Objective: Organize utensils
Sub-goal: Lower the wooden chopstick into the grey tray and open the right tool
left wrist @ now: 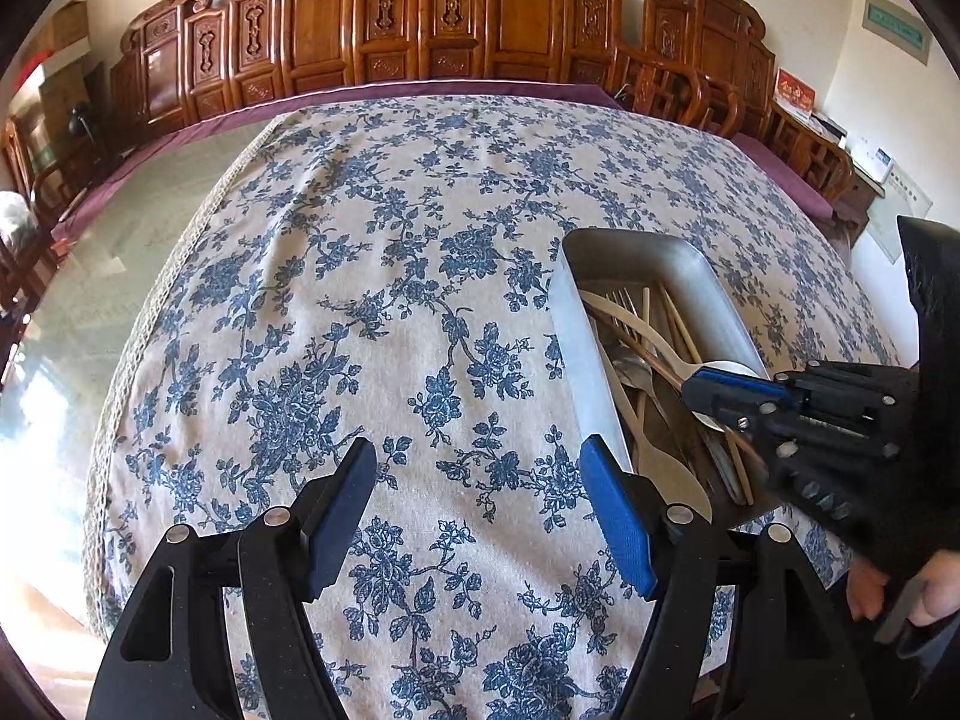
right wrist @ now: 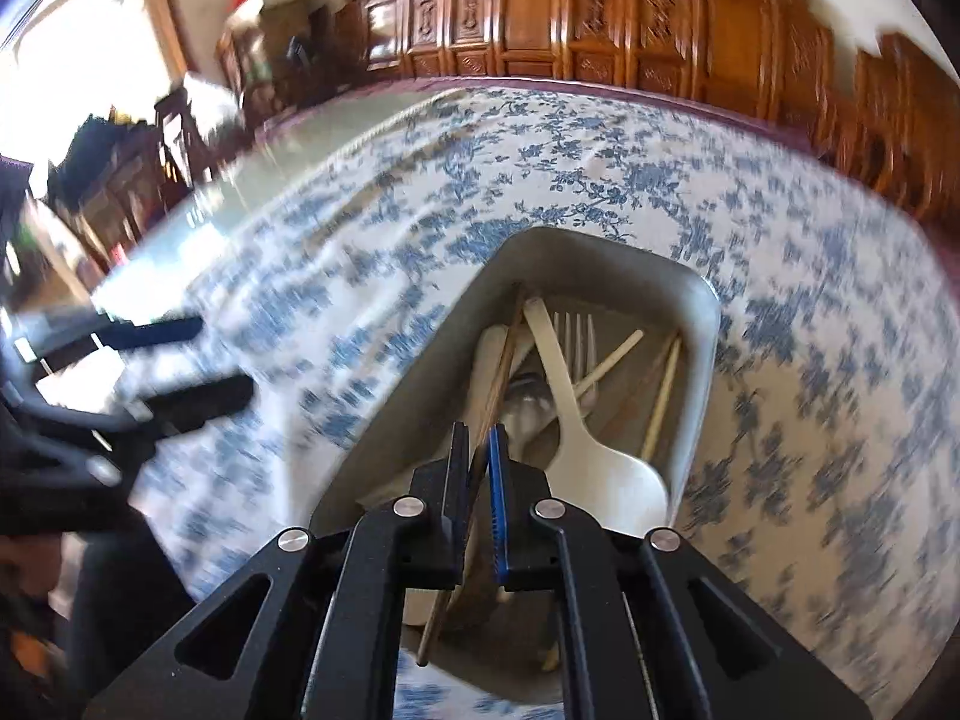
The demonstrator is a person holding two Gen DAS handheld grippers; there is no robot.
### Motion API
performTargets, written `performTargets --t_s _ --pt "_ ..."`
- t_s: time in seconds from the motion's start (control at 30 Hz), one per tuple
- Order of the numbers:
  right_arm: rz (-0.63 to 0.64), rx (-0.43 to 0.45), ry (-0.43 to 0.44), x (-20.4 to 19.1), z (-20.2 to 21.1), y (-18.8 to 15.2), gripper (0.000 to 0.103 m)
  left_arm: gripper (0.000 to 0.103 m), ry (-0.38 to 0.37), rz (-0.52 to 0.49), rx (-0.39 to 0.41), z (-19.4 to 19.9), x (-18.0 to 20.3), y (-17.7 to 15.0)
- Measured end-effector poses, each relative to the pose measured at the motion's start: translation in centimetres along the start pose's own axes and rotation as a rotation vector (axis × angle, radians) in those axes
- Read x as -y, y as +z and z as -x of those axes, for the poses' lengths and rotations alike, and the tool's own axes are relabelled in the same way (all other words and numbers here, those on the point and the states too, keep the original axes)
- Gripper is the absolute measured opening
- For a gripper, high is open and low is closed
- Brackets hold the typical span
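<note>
- No text, label, brand or number can be read in either view.
- A green sign (left wrist: 895,26) is seen on the wall at the upper right of the left wrist view; its lettering is too small to be made out.
- A red card (left wrist: 794,93) with gold marks is seen below it; the marks cannot be read.
- The right wrist view is blurred.

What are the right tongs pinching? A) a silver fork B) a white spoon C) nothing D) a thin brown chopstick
D: in the right wrist view the right tongs are closed on a thin brown chopstick over the metal tray.
</note>
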State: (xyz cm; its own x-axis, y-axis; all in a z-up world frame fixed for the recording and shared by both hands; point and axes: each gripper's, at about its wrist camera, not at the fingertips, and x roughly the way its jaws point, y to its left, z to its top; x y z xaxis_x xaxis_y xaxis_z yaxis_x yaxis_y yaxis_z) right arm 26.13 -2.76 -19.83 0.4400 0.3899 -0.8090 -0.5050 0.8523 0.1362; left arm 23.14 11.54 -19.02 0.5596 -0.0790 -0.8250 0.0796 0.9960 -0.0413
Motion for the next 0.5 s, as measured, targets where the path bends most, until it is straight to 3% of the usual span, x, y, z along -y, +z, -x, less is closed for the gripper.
performTargets --t_s 0.43,0.5 --pt "0.021 0.039 0.017 1.8 0.5 -1.2 0.008 0.067 -0.001 -0.007 0.003 0.2 0.2 0.0" --pt "0.002 0.057 0.019 2.2 1.2 -1.3 0.014 0.067 -0.002 -0.009 0.005 0.3 0.3 0.0"
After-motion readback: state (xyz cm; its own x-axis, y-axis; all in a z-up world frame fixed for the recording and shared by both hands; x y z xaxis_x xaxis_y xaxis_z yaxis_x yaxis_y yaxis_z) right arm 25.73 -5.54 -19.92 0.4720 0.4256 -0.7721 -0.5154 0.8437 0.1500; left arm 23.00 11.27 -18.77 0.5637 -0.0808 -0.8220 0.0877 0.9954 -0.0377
